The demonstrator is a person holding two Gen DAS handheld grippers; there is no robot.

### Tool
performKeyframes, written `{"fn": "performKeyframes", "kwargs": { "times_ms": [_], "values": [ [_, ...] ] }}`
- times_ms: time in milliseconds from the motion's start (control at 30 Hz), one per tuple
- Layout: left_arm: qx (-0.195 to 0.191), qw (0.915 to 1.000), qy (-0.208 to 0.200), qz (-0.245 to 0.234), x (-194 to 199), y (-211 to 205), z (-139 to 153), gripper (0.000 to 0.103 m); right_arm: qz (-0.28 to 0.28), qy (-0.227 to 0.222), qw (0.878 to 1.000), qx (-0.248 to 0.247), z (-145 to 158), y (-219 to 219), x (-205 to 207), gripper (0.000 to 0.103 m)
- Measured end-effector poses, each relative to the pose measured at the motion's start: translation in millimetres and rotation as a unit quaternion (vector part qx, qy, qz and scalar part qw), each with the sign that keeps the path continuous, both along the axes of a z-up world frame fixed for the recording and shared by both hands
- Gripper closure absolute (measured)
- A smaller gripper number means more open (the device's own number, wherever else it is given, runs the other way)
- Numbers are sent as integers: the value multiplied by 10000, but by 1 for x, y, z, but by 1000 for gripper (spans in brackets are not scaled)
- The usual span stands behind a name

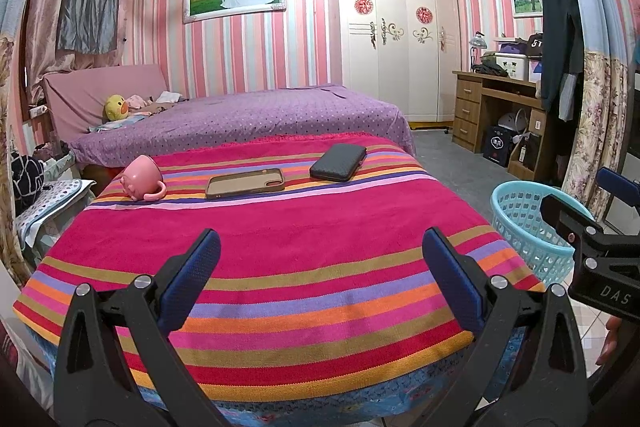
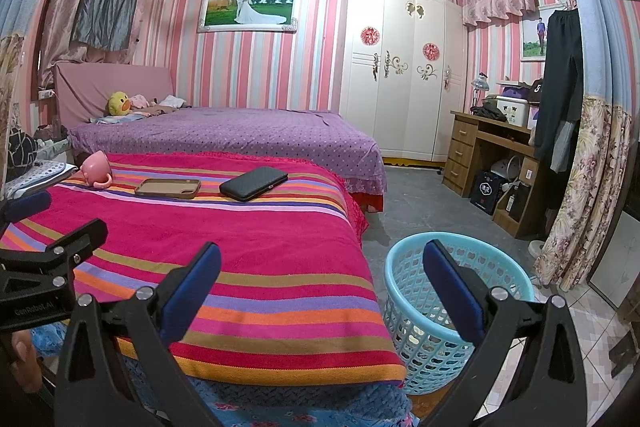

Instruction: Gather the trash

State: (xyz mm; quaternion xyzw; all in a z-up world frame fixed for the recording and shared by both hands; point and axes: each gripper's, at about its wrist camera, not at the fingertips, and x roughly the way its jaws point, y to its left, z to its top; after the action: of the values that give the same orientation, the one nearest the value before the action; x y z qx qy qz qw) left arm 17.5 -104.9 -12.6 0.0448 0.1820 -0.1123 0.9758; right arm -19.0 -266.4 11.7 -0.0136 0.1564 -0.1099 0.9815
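Observation:
A light blue mesh basket (image 2: 416, 343) stands on the floor by the right corner of a table under a striped pink cloth (image 2: 240, 227). My right gripper (image 2: 322, 259) hangs open and empty, one finger over the cloth's edge, the other over the basket. My left gripper (image 1: 320, 247) is open and empty above the near half of the cloth (image 1: 304, 219). On the far part lie a tipped pink mug (image 1: 140, 179), a brown phone case (image 1: 245, 183) and a black wallet (image 1: 338, 167). The basket (image 1: 520, 215) shows at the right. What lies in its bottom is unclear.
A purple-covered bed (image 1: 248, 115) stands right behind the table. A white wardrobe (image 2: 400, 75) and a wooden desk (image 2: 488, 151) line the far right. Floral curtains (image 2: 580, 195) hang close beside the basket. Grey floor (image 2: 416, 203) lies between bed and desk.

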Motion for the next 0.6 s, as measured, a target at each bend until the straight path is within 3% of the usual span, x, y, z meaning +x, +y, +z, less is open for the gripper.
{"fn": "performKeyframes", "kwargs": {
  "times_ms": [600],
  "values": [
    [-5,10000,-26,5,-1,1,3,6,1,-11,10000,0,0,0,0,4]
  ]
}}
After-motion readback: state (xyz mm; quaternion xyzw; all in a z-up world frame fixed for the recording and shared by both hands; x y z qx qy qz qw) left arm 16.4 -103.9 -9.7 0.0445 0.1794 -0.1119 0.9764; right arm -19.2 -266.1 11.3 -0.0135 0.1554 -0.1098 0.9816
